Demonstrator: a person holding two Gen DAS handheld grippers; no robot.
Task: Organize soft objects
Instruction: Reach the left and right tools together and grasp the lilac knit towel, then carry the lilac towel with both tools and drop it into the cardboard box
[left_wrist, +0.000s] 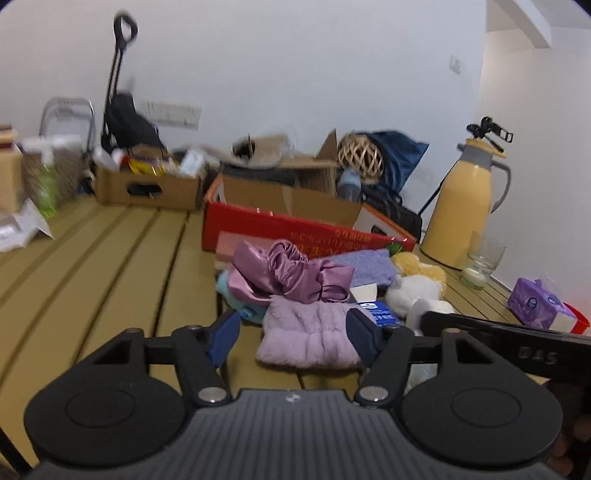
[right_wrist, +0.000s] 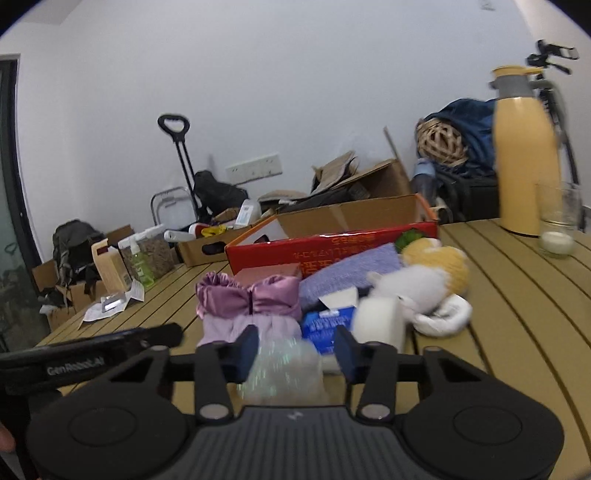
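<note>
Both tongs are held half open and empty over the worktop (left_wrist: 110, 258), left tongs (left_wrist: 295, 338) at the fleece (left_wrist: 306, 332), right tongs (right_wrist: 295, 349) at the film (right_wrist: 284, 369).

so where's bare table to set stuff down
Bare slats lie left of the soft pile, between it and the small cardboard box. Another strip runs between the plush toy and the glass. Around the red box it's crowded.

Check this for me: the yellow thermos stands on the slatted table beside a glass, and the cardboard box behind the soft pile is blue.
One detail is wrong: the box behind the soft pile is red, not blue, as the right wrist view shows. The yellow thermos does stand on the slatted table beside a glass.
</note>
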